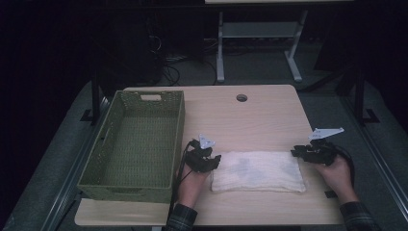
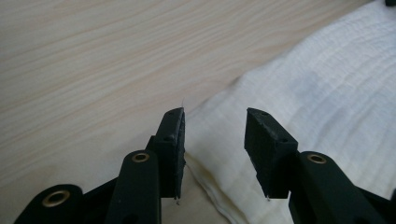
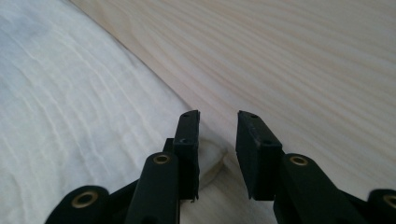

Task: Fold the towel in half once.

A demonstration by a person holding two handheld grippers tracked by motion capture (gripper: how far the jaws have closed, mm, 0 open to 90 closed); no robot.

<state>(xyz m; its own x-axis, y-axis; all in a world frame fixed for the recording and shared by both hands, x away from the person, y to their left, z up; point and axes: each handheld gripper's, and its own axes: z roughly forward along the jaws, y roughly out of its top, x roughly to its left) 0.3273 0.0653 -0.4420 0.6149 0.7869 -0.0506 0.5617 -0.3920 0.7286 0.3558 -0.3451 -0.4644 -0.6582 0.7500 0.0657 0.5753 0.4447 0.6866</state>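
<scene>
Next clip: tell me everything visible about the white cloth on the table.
The white cloth is a folded, layered rectangle of soft, finely ribbed fabric with faint grey smudges. It lies flat on the wooden table, long side left to right, just right of the green woven basket. The left gripper and right gripper sit at its far corners, jaws open; whether they touch it is unclear.

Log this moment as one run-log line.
left gripper: open, at cloth's left corner | right gripper: open, at right corner | cloth: folded, flat on table | basket: empty
</scene>
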